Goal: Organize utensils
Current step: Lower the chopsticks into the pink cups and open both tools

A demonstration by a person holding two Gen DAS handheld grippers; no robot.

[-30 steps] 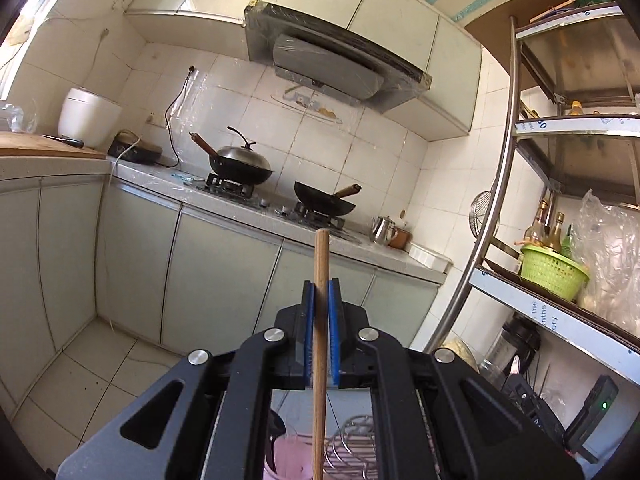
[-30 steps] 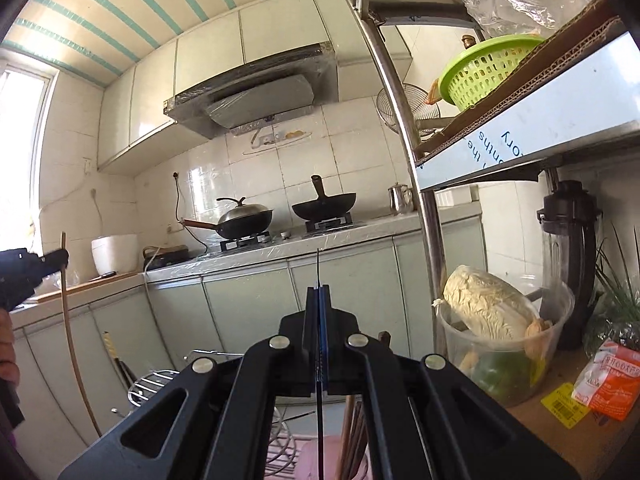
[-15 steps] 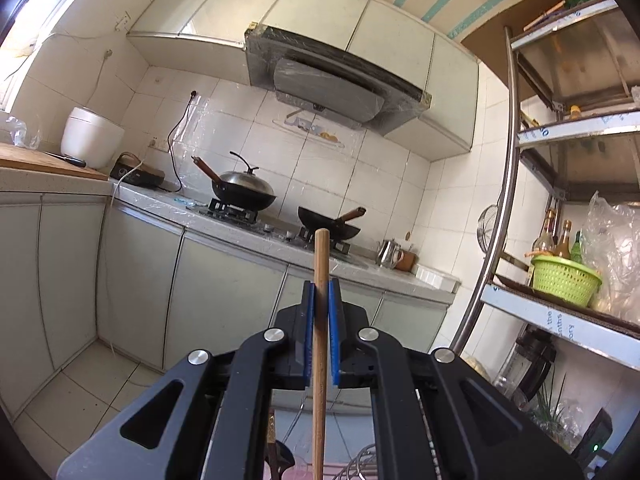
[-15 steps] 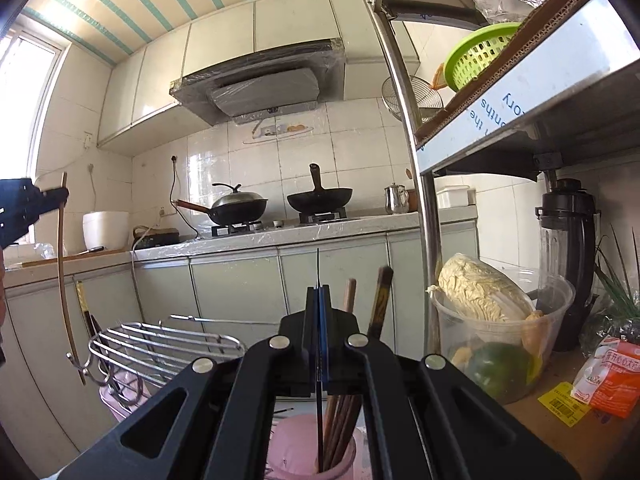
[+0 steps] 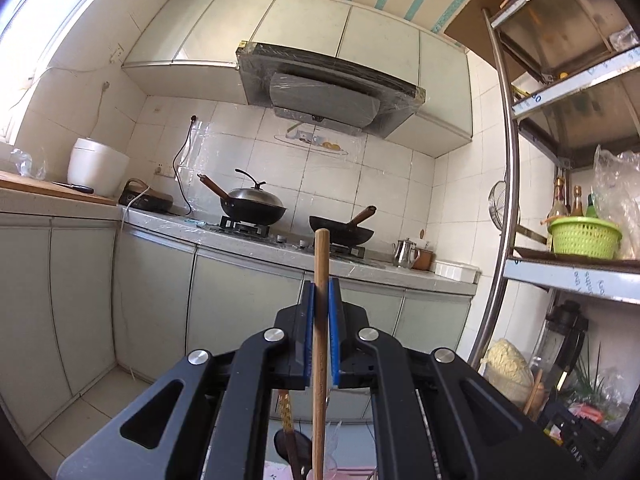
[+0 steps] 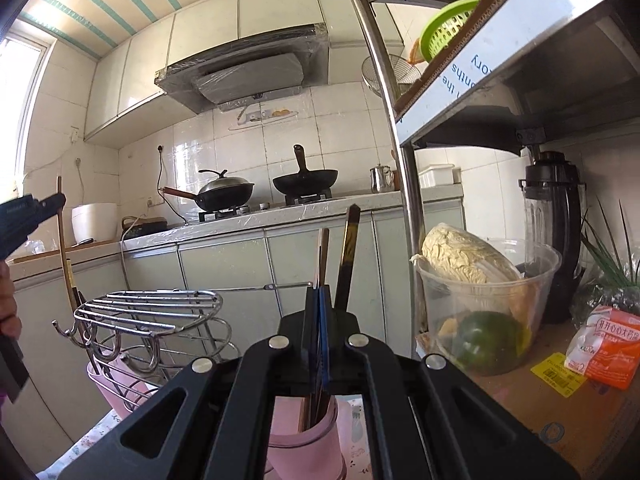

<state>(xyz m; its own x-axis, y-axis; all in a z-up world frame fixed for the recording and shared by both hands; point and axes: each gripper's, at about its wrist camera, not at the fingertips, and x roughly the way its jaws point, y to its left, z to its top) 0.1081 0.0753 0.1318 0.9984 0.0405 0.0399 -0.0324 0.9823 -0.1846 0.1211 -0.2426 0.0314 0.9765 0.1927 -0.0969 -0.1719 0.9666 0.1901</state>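
A tiled kitchen with a stove bench [image 6: 280, 216] and a steel shelf rack [image 6: 404, 200] at the right. Below stand a wire rack [image 6: 152, 312] and a pink cup [image 6: 304, 436] of chopsticks. The left tongs [image 5: 321, 320] clench an upright wooden stick [image 5: 320, 360]; the right tongs [image 6: 320, 320] are clenched on a thin dark utensil [image 6: 319, 360] over the cup.
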